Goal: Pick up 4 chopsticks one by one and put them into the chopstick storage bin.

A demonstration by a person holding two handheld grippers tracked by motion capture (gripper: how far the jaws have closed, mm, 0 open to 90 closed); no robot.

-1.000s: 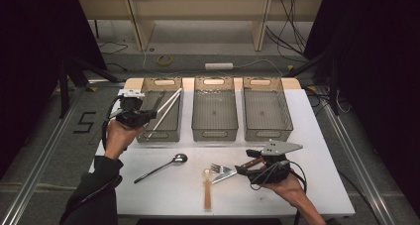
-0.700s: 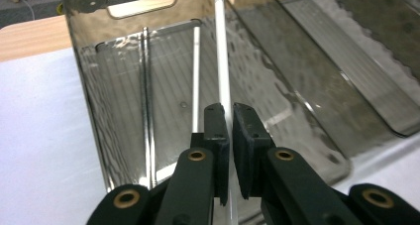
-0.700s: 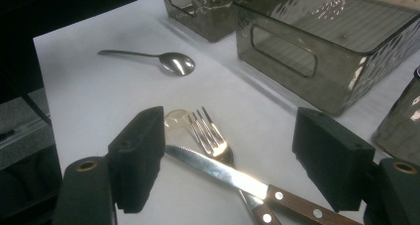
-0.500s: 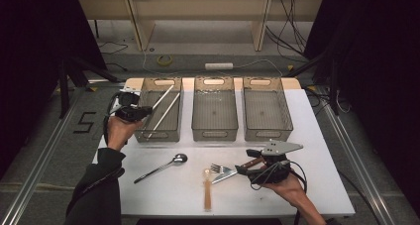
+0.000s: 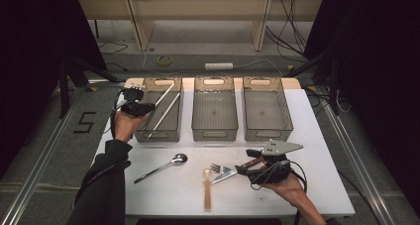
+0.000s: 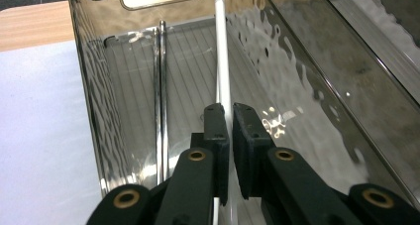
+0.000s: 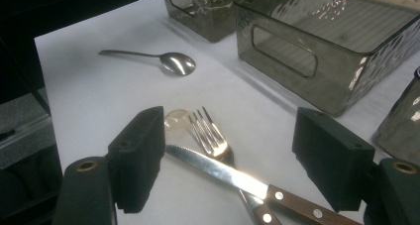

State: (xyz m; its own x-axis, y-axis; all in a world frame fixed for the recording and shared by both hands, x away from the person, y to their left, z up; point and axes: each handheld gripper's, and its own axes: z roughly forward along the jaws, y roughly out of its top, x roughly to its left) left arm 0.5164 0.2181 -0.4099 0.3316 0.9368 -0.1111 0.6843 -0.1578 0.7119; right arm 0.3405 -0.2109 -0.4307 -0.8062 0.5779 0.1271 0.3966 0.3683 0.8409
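Looks like cutlery is being sorted by type into the three clear bins at the back of the white table [image 5: 317,185]. The left gripper [image 5: 148,107] is clamped tight on a white chopstick [image 6: 221,61], jaws nearly together w/ the stick pinched between them, and it hangs over the near end of the left bin [image 5: 143,136], stick angled lengthwise so it'll lie along the floor rather than jam across. A second chopstick [image 5: 162,117] leans along the bin, and a shiny metal rod [image 6: 162,86], prob. another chopstick, lies on the ribbed bottom, which I'd say is why this one goes here too. The middle bin [image 5: 213,133] and right bin [image 5: 267,133] hold nothing yet. The right gripper [image 7: 228,158] sits w/ jaws spread wide, gripping nothing, straddling the wood-handled knife [image 7: 223,173] that lies crossed over the fork [image 7: 210,136]; likely lined up for the next pick. The spoon [image 5: 161,167] and a wooden spoon [image 5: 207,190] wait on the table, apart from the bins.
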